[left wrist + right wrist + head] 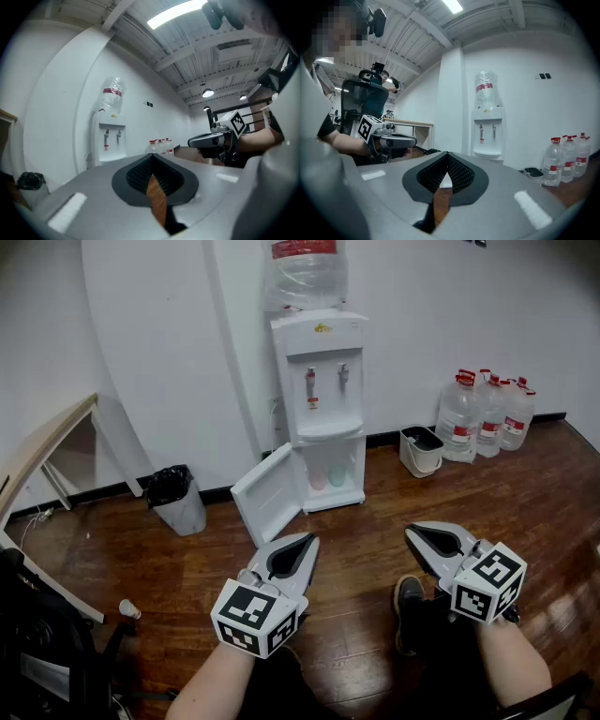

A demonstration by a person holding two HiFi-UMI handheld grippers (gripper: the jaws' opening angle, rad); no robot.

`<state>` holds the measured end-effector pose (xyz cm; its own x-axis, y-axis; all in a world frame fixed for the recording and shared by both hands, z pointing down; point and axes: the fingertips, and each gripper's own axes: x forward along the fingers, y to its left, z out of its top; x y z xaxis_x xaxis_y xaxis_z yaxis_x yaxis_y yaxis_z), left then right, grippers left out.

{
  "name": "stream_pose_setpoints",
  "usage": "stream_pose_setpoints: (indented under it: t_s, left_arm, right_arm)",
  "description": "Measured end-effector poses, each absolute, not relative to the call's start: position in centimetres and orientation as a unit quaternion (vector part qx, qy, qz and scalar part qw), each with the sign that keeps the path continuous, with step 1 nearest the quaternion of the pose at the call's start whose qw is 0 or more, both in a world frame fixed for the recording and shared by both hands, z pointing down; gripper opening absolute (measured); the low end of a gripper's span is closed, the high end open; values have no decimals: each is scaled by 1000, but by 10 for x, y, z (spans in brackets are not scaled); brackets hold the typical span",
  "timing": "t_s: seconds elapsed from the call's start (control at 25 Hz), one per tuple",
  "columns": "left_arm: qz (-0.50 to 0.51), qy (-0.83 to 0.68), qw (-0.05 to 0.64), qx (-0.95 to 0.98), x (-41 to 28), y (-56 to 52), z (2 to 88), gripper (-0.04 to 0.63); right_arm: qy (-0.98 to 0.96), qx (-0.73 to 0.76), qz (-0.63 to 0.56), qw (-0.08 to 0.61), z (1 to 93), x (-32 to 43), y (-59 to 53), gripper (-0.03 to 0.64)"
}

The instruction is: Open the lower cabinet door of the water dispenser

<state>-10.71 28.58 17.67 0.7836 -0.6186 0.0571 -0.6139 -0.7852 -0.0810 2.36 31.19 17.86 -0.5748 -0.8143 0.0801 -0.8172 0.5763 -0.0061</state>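
A white water dispenser (321, 399) with a bottle on top stands against the far wall; it also shows as the dispenser (108, 140) in the left gripper view and the dispenser (488, 133) in the right gripper view. Its lower cabinet door (268, 496) hangs swung open to the left, and the compartment (333, 476) shows pale cups inside. My left gripper (309, 540) and right gripper (412, 534) are both shut and hold nothing. They float side by side well short of the dispenser, above the wooden floor.
A black-bagged bin (175, 499) stands left of the door. Several water jugs (483, 413) and a small pail (420, 450) sit to the right by the wall. A leaning table (47, 451) and a chair (37, 652) are at the left. The person's shoe (409, 601) is below.
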Motion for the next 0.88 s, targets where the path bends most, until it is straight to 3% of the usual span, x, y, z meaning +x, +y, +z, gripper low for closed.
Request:
stream_pose_setpoints:
  t_s: [0.48, 0.88]
  left_arm:
    - [-46, 347, 55, -935, -93, 200, 205, 0]
    - [-35, 326, 87, -941, -110, 179, 116, 0]
  right_arm:
    - [-872, 489, 28, 23, 193, 57, 239, 3]
    - [-872, 488, 41, -20, 164, 59, 218, 3]
